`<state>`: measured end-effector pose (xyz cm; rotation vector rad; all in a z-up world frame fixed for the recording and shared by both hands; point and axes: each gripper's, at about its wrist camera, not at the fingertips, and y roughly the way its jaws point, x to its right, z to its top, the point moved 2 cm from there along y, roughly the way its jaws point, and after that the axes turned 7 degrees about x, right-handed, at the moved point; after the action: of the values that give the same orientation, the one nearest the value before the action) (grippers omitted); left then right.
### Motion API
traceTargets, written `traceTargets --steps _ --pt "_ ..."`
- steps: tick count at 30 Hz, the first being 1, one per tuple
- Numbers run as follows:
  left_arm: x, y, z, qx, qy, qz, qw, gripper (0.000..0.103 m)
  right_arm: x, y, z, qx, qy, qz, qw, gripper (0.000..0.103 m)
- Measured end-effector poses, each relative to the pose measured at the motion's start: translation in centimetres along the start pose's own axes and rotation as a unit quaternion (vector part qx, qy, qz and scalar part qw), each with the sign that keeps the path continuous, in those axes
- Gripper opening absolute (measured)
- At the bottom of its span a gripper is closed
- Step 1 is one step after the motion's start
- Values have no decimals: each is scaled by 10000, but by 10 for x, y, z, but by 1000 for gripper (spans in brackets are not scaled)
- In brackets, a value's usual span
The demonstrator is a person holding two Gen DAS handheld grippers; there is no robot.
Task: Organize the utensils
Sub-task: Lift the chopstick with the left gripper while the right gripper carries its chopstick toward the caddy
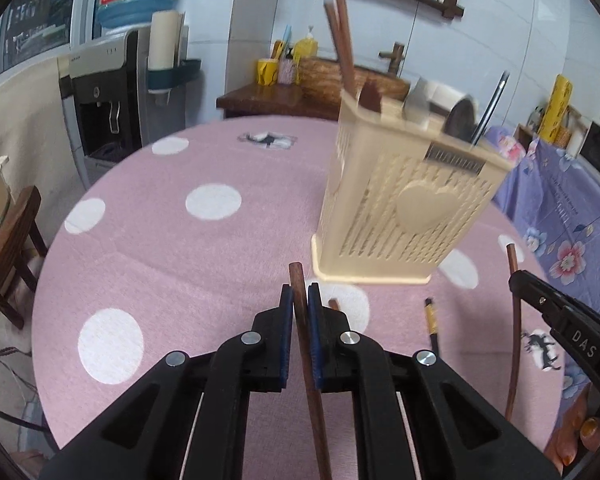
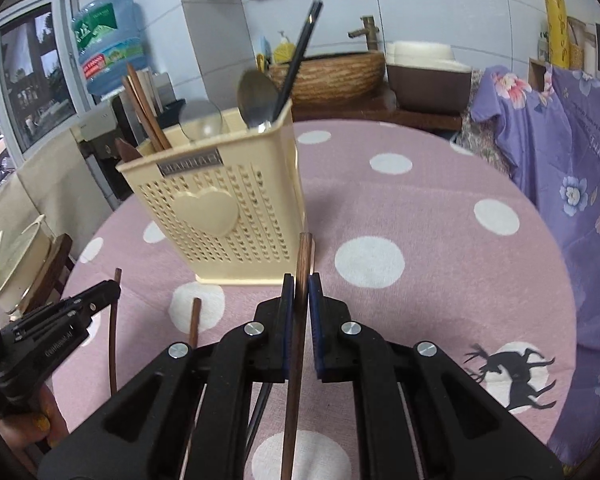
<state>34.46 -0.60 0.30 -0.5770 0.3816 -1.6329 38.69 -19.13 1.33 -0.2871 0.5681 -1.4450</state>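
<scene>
Left hand-held gripper (image 1: 300, 296) clenched on a brown wooden chopstick (image 1: 306, 344), blue pads pressing both sides, stick running up between the fingers with its tip just above them. Right hand-held gripper (image 2: 300, 288) likewise grasping a second brown chopstick (image 2: 296, 360), tip poking up past the pads. Both are over the bench (image 1: 160, 248), which has a pink cloth with white dots. Cream perforated utensil holder (image 1: 404, 208) with a raised heart on its front stands upright on the bench, just beyond both grippers; a bit blurred in the left wrist view. Inside it: wooden chopsticks (image 2: 144, 112) at the holder's left end as seen in the right wrist view, a metal spoon (image 2: 256, 96) and dark chopsticks (image 2: 300, 56) at the other end, all leaning. Lying on the cloth between the grippers: a loose brown chopstick (image 2: 194, 322) and a dark chopstick with a gold band (image 1: 431, 320), partly hidden by the gripper bodies.
</scene>
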Motion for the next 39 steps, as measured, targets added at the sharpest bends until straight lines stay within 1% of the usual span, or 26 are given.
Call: traceTargets --steps 4,6,8,12,20,25,34,35,39 --pt "-4 -27 25 406 -107 -210 9989 8 1 -24 18 223 -26 221 9995 8" --pt "-5 -41 38 644 -87 -212 9977 8 3 -35 27 324 6 312 9990 8" --pt "-4 -49 47 781 -61 -242 9966 8 4 -43 35 396 18 389 9985 8" --pt "-5 -59 63 982 -32 -265 9948 8 7 -56 50 537 25 401 9977 8" --pt "-8 -74 80 1225 -23 -343 9919 7 9 -83 71 854 -15 464 9953 8" --pt "-8 -73 84 1201 -21 -414 9919 7 3 -85 76 854 -163 460 9952 8" --pt "-9 -76 87 1215 -14 -480 9914 7 1 -86 79 859 -248 437 9950 8" --pt "-8 -78 89 1226 -15 -514 9911 1 0 -87 81 865 -254 449 9949 8" --pt "-7 -90 98 1368 32 -599 9888 1 -2 -94 91 886 -222 580 9941 8"
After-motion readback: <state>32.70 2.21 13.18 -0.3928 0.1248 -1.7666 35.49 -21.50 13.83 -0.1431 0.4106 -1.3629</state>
